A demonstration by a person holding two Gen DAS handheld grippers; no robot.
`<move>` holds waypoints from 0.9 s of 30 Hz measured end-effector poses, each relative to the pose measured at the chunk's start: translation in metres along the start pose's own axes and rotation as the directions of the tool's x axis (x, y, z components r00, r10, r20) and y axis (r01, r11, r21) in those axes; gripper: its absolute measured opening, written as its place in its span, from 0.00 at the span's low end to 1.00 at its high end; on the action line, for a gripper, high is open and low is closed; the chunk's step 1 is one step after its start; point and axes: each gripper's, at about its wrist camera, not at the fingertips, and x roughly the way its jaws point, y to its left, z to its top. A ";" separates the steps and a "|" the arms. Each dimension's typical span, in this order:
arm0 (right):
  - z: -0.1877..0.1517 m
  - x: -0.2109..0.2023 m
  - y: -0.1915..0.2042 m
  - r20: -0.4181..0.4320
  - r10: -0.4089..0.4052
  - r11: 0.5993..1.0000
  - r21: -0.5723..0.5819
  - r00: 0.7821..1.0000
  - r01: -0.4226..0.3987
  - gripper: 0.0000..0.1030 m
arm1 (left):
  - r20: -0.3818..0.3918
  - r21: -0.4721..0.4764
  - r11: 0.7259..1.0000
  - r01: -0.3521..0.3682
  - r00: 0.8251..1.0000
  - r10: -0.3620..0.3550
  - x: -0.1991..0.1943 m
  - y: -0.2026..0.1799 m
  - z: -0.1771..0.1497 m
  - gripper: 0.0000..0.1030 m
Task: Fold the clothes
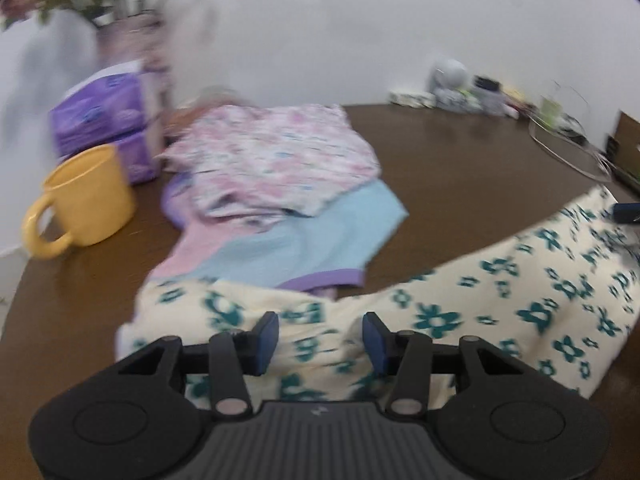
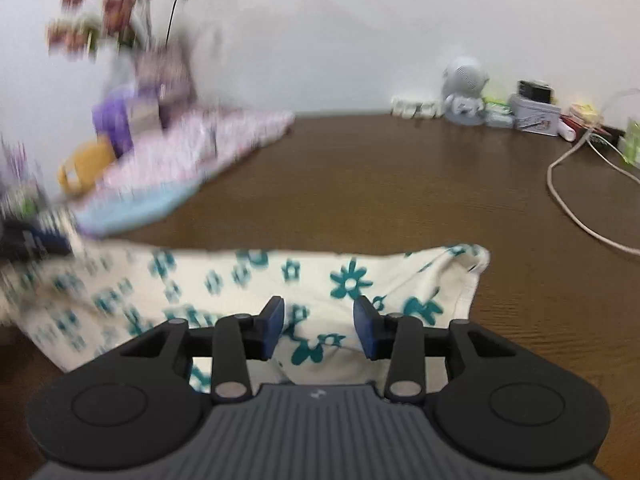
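Observation:
A cream cloth with teal flowers (image 1: 460, 312) lies stretched across the brown table (image 1: 460, 168); it also shows in the right wrist view (image 2: 256, 280). My left gripper (image 1: 320, 340) is open, its blue pads over the cloth's left part. My right gripper (image 2: 319, 328) is open over the cloth's right part, near its corner (image 2: 472, 264). Its tip shows at the far right of the left wrist view (image 1: 626, 212). A pile of folded clothes, pink floral (image 1: 272, 160) on blue and pink (image 1: 304, 244), lies behind the cloth, and shows blurred in the right wrist view (image 2: 192, 160).
A yellow mug (image 1: 84, 204) and purple tissue packs (image 1: 108, 120) stand at the left, with a flower vase (image 1: 128, 28) behind. Small items line the wall, among them a white figurine (image 2: 464, 88) and a tin (image 2: 536, 114). A white cable (image 2: 576, 208) lies at the right.

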 end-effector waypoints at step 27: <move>-0.016 -0.001 -0.052 -0.074 -0.025 0.958 0.282 0.997 0.045 0.18 | 0.043 -0.118 0.992 -0.047 0.998 0.052 -0.004 0.013 -0.015 0.52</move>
